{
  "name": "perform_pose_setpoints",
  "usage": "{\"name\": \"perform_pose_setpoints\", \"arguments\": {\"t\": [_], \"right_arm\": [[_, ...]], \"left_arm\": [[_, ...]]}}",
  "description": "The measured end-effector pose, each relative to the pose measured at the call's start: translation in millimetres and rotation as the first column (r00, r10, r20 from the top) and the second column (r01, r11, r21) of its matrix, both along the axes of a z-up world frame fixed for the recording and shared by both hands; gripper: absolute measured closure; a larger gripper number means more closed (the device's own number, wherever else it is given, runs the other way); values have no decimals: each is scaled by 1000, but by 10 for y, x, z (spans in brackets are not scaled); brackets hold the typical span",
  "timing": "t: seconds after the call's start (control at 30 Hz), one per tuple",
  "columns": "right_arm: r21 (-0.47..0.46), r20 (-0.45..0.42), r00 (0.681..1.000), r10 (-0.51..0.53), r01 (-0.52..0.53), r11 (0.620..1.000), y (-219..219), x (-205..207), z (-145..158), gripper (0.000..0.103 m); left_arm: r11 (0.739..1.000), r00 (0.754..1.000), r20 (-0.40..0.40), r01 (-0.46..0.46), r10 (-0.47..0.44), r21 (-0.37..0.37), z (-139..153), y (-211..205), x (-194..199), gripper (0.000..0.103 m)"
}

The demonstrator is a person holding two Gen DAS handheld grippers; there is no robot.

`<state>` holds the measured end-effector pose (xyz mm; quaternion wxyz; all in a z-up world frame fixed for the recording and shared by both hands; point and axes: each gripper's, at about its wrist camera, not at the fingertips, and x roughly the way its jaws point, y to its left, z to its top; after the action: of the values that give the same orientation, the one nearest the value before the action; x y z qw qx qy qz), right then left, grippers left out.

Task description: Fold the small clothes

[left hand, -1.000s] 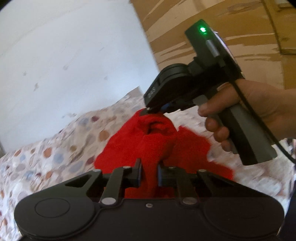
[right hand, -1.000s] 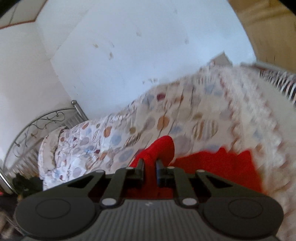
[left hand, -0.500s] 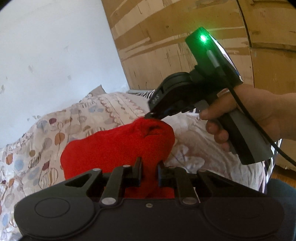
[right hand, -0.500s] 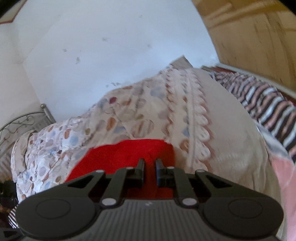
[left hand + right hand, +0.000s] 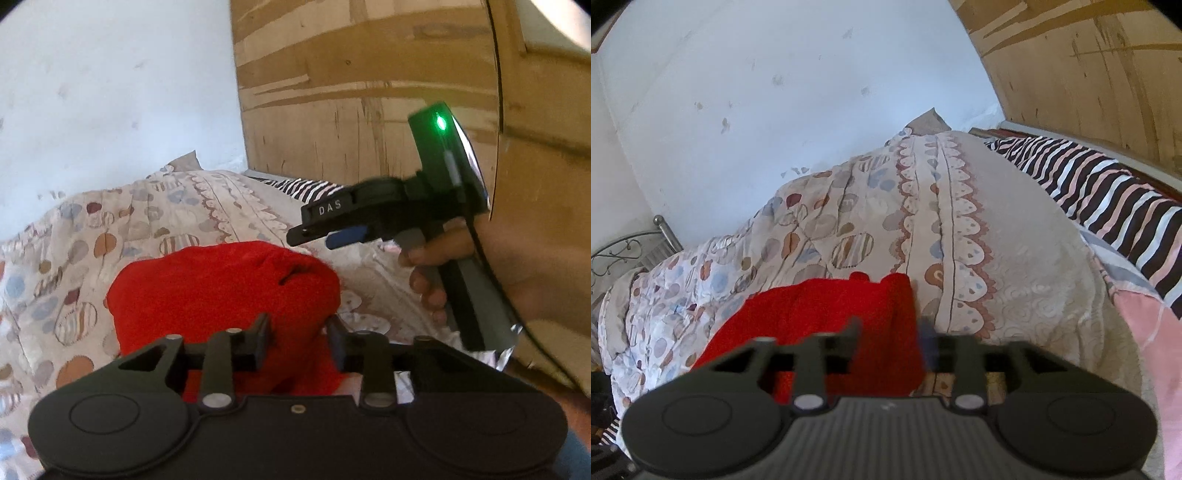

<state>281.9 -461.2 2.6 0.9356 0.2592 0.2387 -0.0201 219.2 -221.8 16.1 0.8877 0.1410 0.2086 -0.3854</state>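
A folded red fleece garment [image 5: 221, 291] lies on the bed's patterned quilt [image 5: 1027, 280], below a white wall [image 5: 798, 92] and beside a wooden panel [image 5: 369, 110]. The left gripper [image 5: 297, 332] and right gripper [image 5: 888, 332] are both opening, their jaws astride the garment's near edge without pressing it.

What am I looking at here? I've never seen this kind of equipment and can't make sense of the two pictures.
No robot: a person holds a two-finger gripper in each hand, and each carries a wide-angle camera looking along its fingers. One picture comes from the left gripper, the other from the right gripper; the black shape at the bottom of each is that tool. In the left view you also see the right tool from the side, held by the person's hand. A red garment lies folded over on a patterned bedspread, beside a striped cloth. Both sets of jaws are opening: red cloth lies between them, but neither pinches it.
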Motion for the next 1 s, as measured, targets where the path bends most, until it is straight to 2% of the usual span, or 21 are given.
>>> {"name": "perform_pose_setpoints", "arguments": {"t": [0.1, 0.17, 0.2, 0.27, 0.3, 0.37, 0.43, 0.47, 0.53, 0.7, 0.77, 0.83, 0.9, 1.0], "right_arm": [[-24, -2, 1000, 8, -8, 1000, 51, -3, 27, 36], [-46, -6, 1000, 5, -5, 999, 99, -10, 48, 21], [-58, -4, 1000, 4, -4, 998, 124, -16, 63, 18], [-82, -7, 1000, -2, 1, 997, 184, -27, 107, 11], [-93, -8, 1000, 0, -1, 996, 211, -32, 131, 10], [-126, -5, 1000, -10, 9, 992, 282, -57, 183, 1], [-159, 1, 1000, -25, 25, 987, 343, -94, 212, 0], [-176, 2, 1000, -24, 24, 984, 381, -119, 213, 0], [-192, 7, 1000, -23, 23, 981, 425, -173, 194, 0], [-206, 45, 999, -27, 35, 978, 563, -377, 214, 0], [-209, 85, 996, 9, 9, 978, 661, -465, 227, 0], [-208, 104, 992, 64, -42, 977, 756, -513, 202, 0], [-224, 71, 992, 101, -83, 971, 855, -518, 122, 0], [-268, 7, 993, 119, -113, 957, 973, -509, -37, 0]], "left_arm": [[999, 1000, -27, -9, 8, -33, 48, 73, 11, 56], [998, 999, -35, -28, 26, -60, 114, 153, 0, 46], [996, 998, -33, -49, 47, -73, 154, 193, 3, 43], [990, 993, -23, -115, 114, -84, 232, 284, 20, 32], [985, 988, -18, -151, 150, -82, 265, 327, 43, 30], [971, 973, -17, -230, 230, -71, 320, 408, 107, 20], [937, 938, -14, -348, 348, -33, 348, 476, 194, 12], [909, 909, -4, -417, 417, -12, 358, 512, 249, 9], [868, 868, 15, -496, 496, 8, 360, 592, 348, 7], [816, 817, 4, -577, 577, 32, 326, 719, 606, 1], [809, 809, -14, -587, 588, 33, 272, 742, 692, 1], [816, 814, -54, -576, 578, 52, 176, 717, 760, 1], [823, 818, -90, -563, 567, 74, 66, 692, 798, 1], [820, 817, -76, -568, 572, 70, -57, 686, 725, 2]]}}
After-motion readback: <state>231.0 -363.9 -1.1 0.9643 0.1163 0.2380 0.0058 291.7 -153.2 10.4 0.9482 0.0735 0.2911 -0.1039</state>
